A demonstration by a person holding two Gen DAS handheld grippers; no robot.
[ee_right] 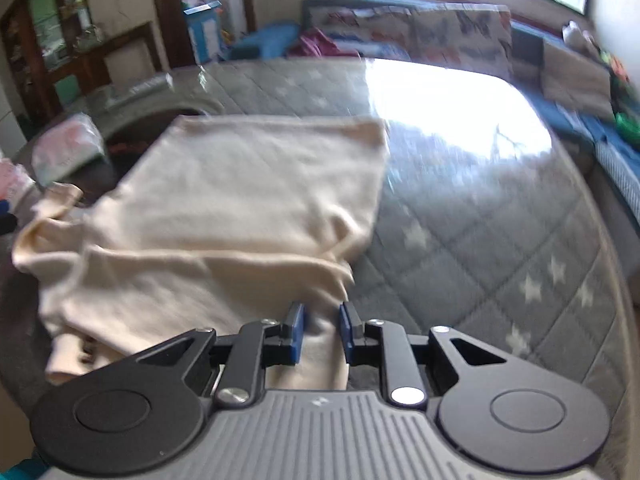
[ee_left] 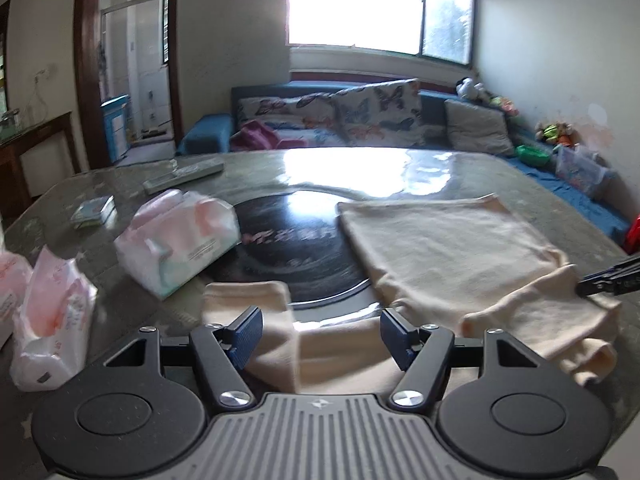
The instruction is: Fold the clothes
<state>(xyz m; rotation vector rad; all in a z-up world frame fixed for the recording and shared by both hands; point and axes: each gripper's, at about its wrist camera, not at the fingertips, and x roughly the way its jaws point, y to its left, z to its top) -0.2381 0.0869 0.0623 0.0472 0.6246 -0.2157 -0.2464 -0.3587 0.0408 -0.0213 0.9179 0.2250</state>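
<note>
Both your wrist cameras sit close behind their fingers, looking low across the table [ee_left: 120, 184] toward the window [ee_left: 360, 4]; both share the cream garment [ee_left: 448, 248] ahead.

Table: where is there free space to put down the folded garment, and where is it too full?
Free: the quilted table cover right of the cream garment, toward the sofa. Crowded: the left side, with tissue packs and remotes.

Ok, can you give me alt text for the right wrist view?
The right gripper pinches a strip of the cream knitted garment, which lies partly folded on a grey quilted, star-patterned table cover. A pink-and-white tissue pack sits far left, a blue sofa behind.
</note>
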